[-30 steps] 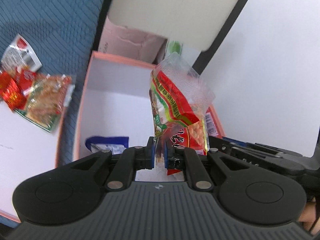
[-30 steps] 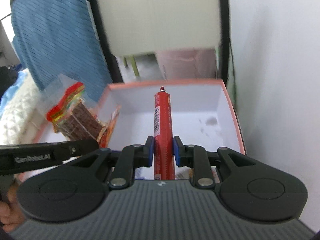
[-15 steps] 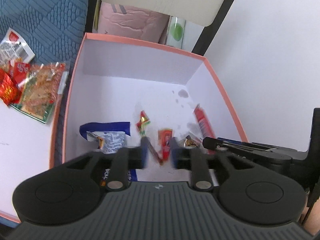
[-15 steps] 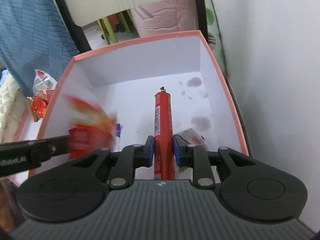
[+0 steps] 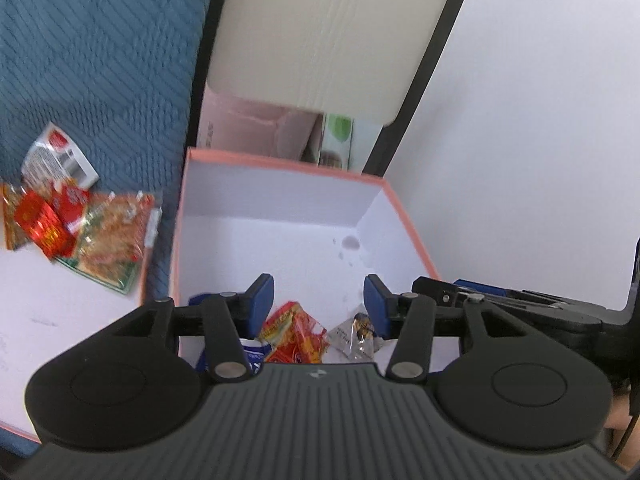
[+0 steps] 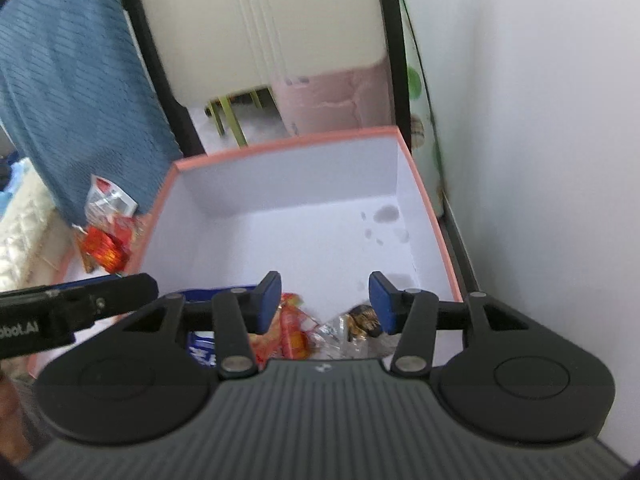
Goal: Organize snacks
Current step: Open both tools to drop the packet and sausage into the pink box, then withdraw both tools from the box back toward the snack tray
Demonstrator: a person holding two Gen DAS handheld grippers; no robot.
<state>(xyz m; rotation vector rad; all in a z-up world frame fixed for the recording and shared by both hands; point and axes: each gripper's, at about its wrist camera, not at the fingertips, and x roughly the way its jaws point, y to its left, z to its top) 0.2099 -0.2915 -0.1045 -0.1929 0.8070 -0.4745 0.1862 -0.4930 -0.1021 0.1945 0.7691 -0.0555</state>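
Left tongs (image 5: 319,300) and right tongs (image 6: 324,300): both spread wide with nothing between the blue pads (image 5: 262,300), poised side by side above the near end of the open box (image 5: 280,164)

Box: salmon-edged rim, white walls and floor, a few dark stains toward the far right corner; far half bare

Snacks already in the box, clustered at the near end below the tongs: red-and-yellow packet (image 5: 294,334) in the middle, small clear wrapper (image 5: 354,336) with a dark morsel to its right, blue-and-white packet (image 5: 252,354) to its left, partly hidden by the tongs' frame

Snacks not yet boxed: loose pile (image 5: 76,228) to the left of the box, well apart from both tongs; a flat clear pouch with green trim, red foil packets on top, a white-and-red sachet behind

Likely handling: light, thin, crinkly film, slippery and easily crushed; best pinched at a sealed edge or corner, not across the filled middle; overlapping pieces apt to drag a neighbour along

Surface (image 5: 48,320): white, bearing box and pile, partly overlaid by a blue textured cloth (image 5: 100,60) at the far left

Room: white wall close on the right, black-framed cream panel behind the box, pink bundle and green-printed item beneath it
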